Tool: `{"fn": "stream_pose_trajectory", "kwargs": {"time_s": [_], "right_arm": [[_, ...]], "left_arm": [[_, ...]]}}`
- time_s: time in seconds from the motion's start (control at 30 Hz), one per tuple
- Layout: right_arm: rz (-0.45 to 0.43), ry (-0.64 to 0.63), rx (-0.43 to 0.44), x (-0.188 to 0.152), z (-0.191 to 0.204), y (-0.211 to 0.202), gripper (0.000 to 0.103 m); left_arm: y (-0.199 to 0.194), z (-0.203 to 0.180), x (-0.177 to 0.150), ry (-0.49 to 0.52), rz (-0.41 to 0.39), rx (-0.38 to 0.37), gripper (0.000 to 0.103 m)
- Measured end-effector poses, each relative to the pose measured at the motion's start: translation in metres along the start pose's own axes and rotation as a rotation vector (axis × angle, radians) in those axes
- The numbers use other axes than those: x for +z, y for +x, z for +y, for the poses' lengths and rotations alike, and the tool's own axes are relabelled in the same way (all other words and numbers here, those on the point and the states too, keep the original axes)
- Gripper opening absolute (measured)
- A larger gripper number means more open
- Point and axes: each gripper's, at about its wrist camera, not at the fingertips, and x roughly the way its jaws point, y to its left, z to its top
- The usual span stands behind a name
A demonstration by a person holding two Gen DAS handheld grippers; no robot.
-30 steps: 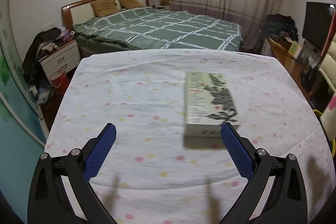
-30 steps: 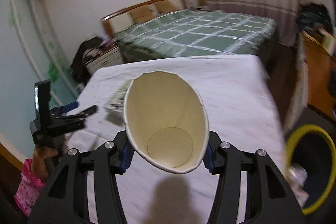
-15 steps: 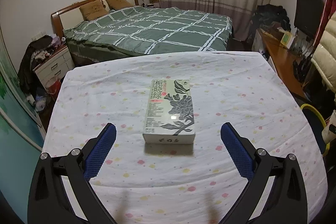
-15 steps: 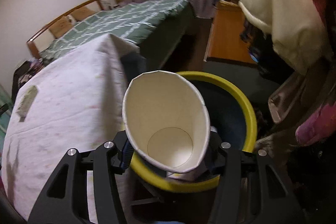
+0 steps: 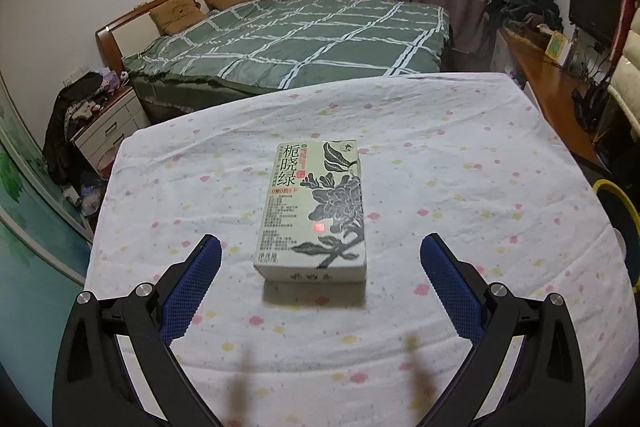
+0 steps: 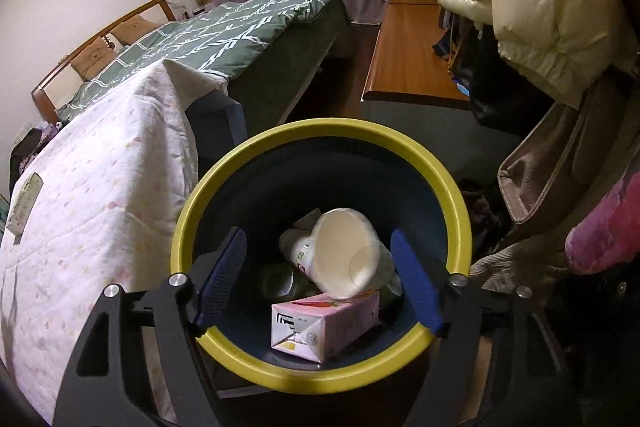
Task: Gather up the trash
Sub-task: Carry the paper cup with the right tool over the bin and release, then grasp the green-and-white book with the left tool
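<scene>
Yellow-rimmed bin [image 6: 320,137]: two paper cups [image 6: 346,253], one pink carton [image 6: 324,321]. Right claw [image 6: 320,283], left claw [image 5: 320,279] spread, empty.

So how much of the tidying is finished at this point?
Mostly done. The paper cup lies in the yellow-rimmed bin with a pink carton and other trash, and the open right gripper above holds nothing. Left: one box on the table, which the open left gripper faces, not touching.

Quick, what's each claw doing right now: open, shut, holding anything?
Left claw: open, empty, lined up on the green box on the table.
Right claw: open, empty, above the yellow-rimmed bin; the paper cup lies inside.
</scene>
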Motion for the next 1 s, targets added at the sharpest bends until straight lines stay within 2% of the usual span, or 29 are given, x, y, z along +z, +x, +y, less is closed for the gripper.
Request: {"fn": "stream_pose_trajectory", "kwargs": {"time_s": [0.27,0.57,1.0], "right_arm": [[-0.029,-0.017,0.018,0.003,0.009,-0.014,0.071],[-0.026,-0.04,0.036,0.005,0.02,-0.012,0.072],[-0.008,-0.052,0.047,0.007,0.026,-0.007,0.072]], "left_arm": [[0.045,-0.005,0.025,0.028,0.072,0.028,0.098],[0.086,-0.002,0.04,0.01,0.169,0.022,0.098],[0.114,0.003,0.044,-0.023,0.223,-0.003,0.098]]}}
